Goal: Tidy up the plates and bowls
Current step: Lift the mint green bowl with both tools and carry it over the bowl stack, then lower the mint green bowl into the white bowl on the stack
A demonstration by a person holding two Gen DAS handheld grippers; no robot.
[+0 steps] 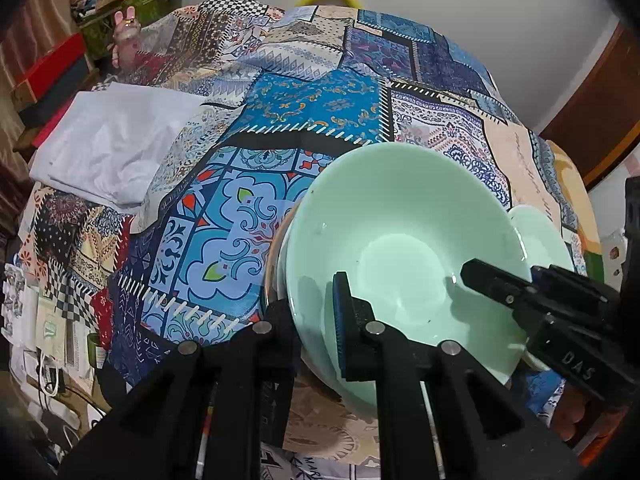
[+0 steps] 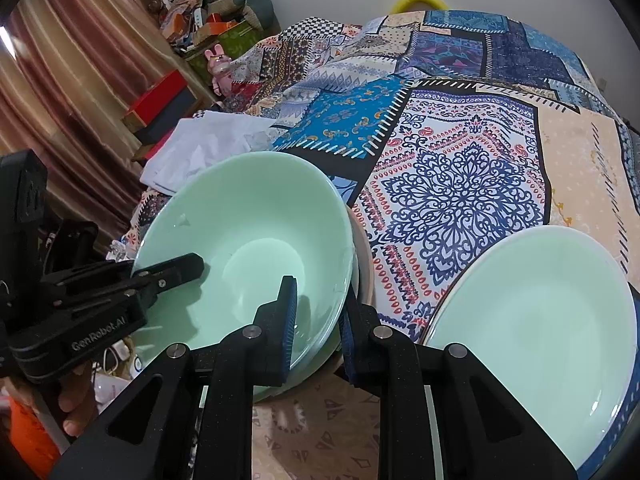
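Mid-stacking: left gripper [image 1: 316,320] and right gripper [image 2: 318,328] each pinching the mint-green bowl [image 2: 248,240] rim, nested in another, at ten o'clock from the green plate [image 2: 536,320]. Next, probably: release gently.

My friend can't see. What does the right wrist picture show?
Two black grippers hold opposite rims of a mint green bowl, stacked on another. A matching plate lies to the right on a patchwork cloth.

Only a couple of readable bits here: the black plastic left gripper [image 2: 192,268], seen from the right wrist camera, has "GenRobot.AI" in white on its side. The black plastic right gripper [image 1: 476,272] in the left wrist view shows "DAS"
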